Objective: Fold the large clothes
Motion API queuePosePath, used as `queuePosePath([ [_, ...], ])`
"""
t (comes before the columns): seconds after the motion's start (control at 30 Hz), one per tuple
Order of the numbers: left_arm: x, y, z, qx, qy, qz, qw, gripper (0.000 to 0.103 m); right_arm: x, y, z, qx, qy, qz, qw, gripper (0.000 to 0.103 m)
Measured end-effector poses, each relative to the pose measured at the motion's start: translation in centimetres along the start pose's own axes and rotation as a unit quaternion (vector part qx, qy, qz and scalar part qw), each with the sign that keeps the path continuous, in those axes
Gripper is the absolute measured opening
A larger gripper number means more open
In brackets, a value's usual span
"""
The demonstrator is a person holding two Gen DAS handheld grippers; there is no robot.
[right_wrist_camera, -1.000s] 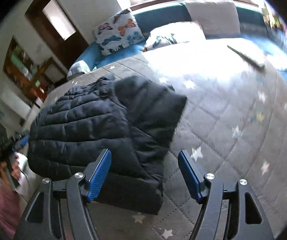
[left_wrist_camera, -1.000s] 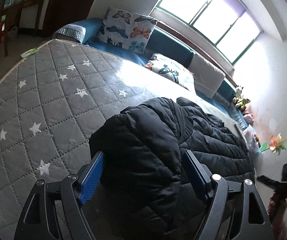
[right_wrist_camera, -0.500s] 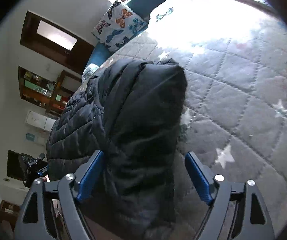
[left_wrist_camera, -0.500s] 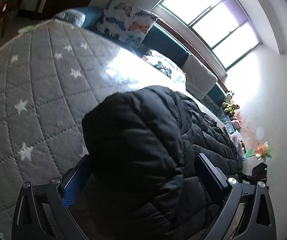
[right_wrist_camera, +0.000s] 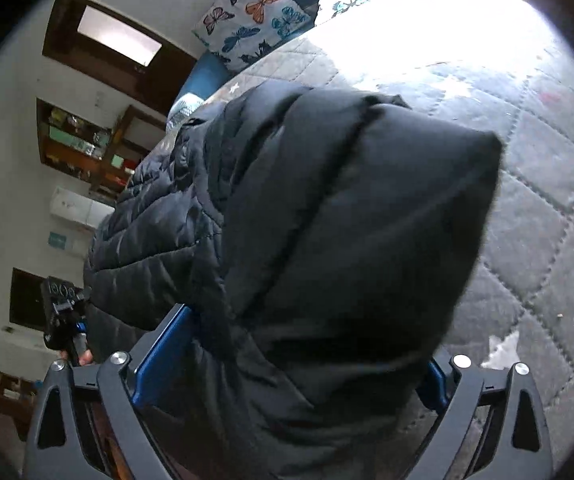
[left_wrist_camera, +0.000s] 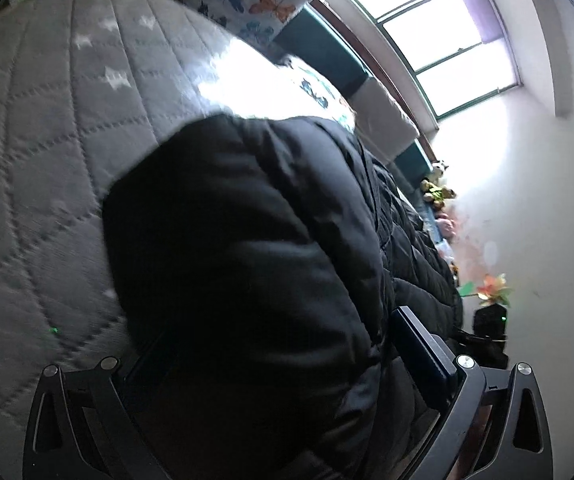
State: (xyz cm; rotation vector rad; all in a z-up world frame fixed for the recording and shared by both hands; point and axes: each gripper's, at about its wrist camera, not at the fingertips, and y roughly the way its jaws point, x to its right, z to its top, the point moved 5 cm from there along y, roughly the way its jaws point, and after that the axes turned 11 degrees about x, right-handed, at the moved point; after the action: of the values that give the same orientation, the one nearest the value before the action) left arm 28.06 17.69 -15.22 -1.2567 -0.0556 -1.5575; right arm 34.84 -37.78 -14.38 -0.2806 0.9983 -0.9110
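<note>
The black quilted puffer jacket (left_wrist_camera: 247, 264) is spread on a grey quilted mattress cover printed with white stars (left_wrist_camera: 47, 128), and its near portion fills the foreground of both wrist views. In the left wrist view, a bulky smooth-surfaced fold of the jacket is seen between the fingers of the left gripper (left_wrist_camera: 287, 364), whose jaws are set wide apart on either side of the cloth; whether the pads are pressing it cannot be told, since the left pad is hidden in shadow. In the right wrist view, the right gripper (right_wrist_camera: 291, 356) is likewise placed around a thick padded section of the jacket (right_wrist_camera: 327, 220), the blue pads being visible at both sides of the bulge with a broad gap between them, so the claw is judged to be spread and not yet clenched. The rest of the jacket is seen lying towards the far side, its stitched panels bunched and not flat. A butterfly-patterned pillow (right_wrist_camera: 255, 20) is propped at the head of the bed, well apart from the garment. The task is judged to be at an early or middle stage: a part appears already laid over the body, but no compact, squared bundle is shown, and further folds are left to be made.
</note>
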Motion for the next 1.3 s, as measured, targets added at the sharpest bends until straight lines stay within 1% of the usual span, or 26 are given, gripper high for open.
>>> queuePosePath([
  [0.07,0.3,0.4,-0.2,-0.009,-0.005,-0.016,0.9998,0.102,0.0,0.1,0.1,-0.004,-0.003,-0.004,1.0,0.103],
  [0.17,0.9,0.7,-0.4,-0.01,0.009,-0.016,0.9998,0.098,0.1,0.2,0.1,-0.006,-0.006,-0.006,1.0,0.103],
  [0.27,1.9,0.5,-0.5,-0.002,0.031,-0.012,0.9995,0.09,-0.2,-0.2,0.0,-0.003,-0.013,0.003,1.0,0.103],
  [0.3,2.0,0.5,-0.5,-0.001,0.034,-0.011,0.9994,0.086,-0.5,-0.5,-0.1,-0.001,-0.019,0.008,1.0,0.103],
  [0.33,2.0,0.4,-0.5,0.0,0.037,-0.009,0.9993,0.084,-0.9,-0.7,-0.1,0.0,-0.025,0.009,1.0,0.103],
  [0.47,1.9,1.1,-0.6,-0.003,0.043,0.003,0.9991,0.084,-0.9,-0.6,-0.1,-0.006,-0.03,0.004,1.0,0.103],
  [0.53,1.8,1.4,-0.4,-0.008,0.034,0.005,0.9994,0.091,-0.4,-0.5,0.0,-0.013,-0.026,0.004,1.0,0.103],
  [0.63,1.5,2.1,-0.4,-0.021,0.015,0.005,0.9996,0.097,0.0,-0.6,0.1,-0.012,-0.012,0.017,1.0,0.103],
  [0.73,1.5,2.3,-0.6,-0.028,0.003,-0.002,0.9996,0.097,0.5,-0.5,0.2,-0.001,0.003,0.043,0.999,0.103],
  [0.77,1.7,2.4,-0.6,-0.027,0.004,-0.002,0.9996,0.097,0.4,-0.5,0.2,0.0,0.003,0.046,0.999,0.103],
  [0.8,1.7,2.5,-0.6,-0.026,0.005,-0.001,0.9996,0.095,0.4,-0.7,0.2,0.002,0.003,0.047,0.999,0.103],
  [0.87,2.3,2.5,-0.7,-0.019,0.006,0.0,0.9998,0.09,0.0,-0.7,0.0,0.006,-0.001,0.045,0.999,0.103],
  [0.9,2.9,2.5,-1.0,-0.014,0.011,0.003,0.9998,0.084,-0.2,-0.8,0.0,0.009,-0.004,0.042,0.999,0.095],
  [0.93,3.4,2.3,-0.9,-0.007,0.021,0.007,0.9997,0.078,-0.6,-1.2,0.0,0.014,-0.01,0.04,0.999,0.091],
  [0.97,4.1,2.0,-1.0,0.001,0.034,0.013,0.9993,0.076,-1.0,-1.5,0.0,0.021,-0.016,0.036,0.999,0.079],
  [1.0,4.8,1.8,-1.1,0.009,0.048,0.019,0.9986,0.071,-1.5,-2.2,0.1,0.03,-0.025,0.031,0.999,0.065],
  [1.03,5.6,1.6,-1.0,0.016,0.06,0.026,0.9977,0.067,-2.0,-2.9,0.1,0.038,-0.032,0.031,0.998,0.06],
  [1.07,6.4,1.4,-1.0,0.022,0.069,0.031,0.9969,0.065,-2.4,-3.5,0.0,0.043,-0.037,0.03,0.998,0.053],
  [1.1,7.2,1.1,-1.0,0.027,0.078,0.034,0.996,0.062,-3.0,-4.1,0.0,0.048,-0.045,0.025,0.998,0.049],
  [1.17,9.1,0.6,-1.0,0.035,0.089,0.032,0.9949,0.059,-4.0,-5.2,-0.2,0.06,-0.063,0.01,0.996,0.045],
  [1.23,10.4,-0.1,-1.2,0.038,0.094,0.026,0.9945,0.057,-4.6,-6.5,-0.3,0.076,-0.066,0.009,0.995,0.043],
  [1.3,12.6,-0.3,-1.3,0.037,0.106,0.014,0.9936,0.056,-4.7,-8.2,-0.1,0.091,-0.066,0.01,0.994,0.042],
])
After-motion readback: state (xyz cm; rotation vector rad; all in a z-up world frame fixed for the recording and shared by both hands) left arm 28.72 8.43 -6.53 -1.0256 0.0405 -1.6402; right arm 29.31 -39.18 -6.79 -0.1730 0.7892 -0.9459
